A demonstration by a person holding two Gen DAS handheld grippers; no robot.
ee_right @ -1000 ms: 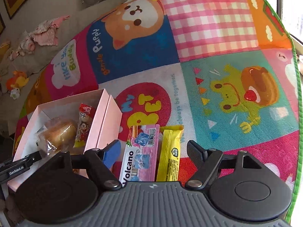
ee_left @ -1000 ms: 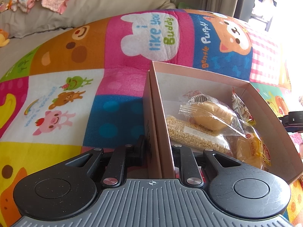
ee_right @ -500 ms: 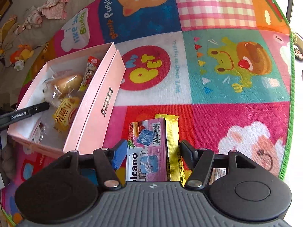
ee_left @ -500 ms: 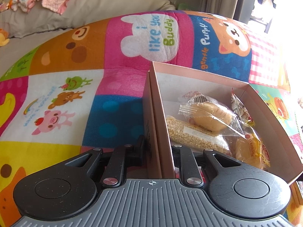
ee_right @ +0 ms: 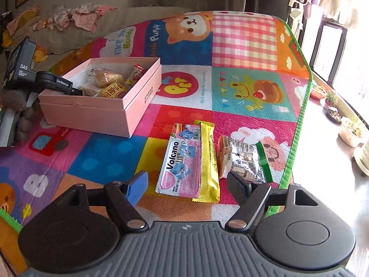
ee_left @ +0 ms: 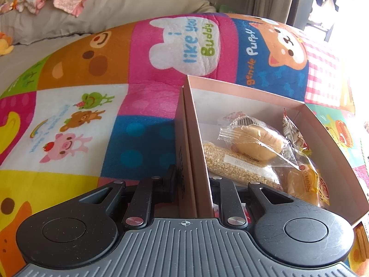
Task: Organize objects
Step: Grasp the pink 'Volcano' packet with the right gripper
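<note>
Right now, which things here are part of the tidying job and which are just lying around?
Part of the job:
pink box
Volcano packet
yellow bar
white-green packet
wrapped bun

Just lying about:
play mat
crumpled clothes
plant pots

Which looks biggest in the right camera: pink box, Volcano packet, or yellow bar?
1. pink box, though farthest.
2. Volcano packet.
3. yellow bar, about as long as the packet, but much narrower.

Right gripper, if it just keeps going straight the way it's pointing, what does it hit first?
Most likely the pink Volcano packet lying flat on the mat, with the right gripper opening, nothing between its fingers. Depth is unclear; the yellow packet touches it.
</note>
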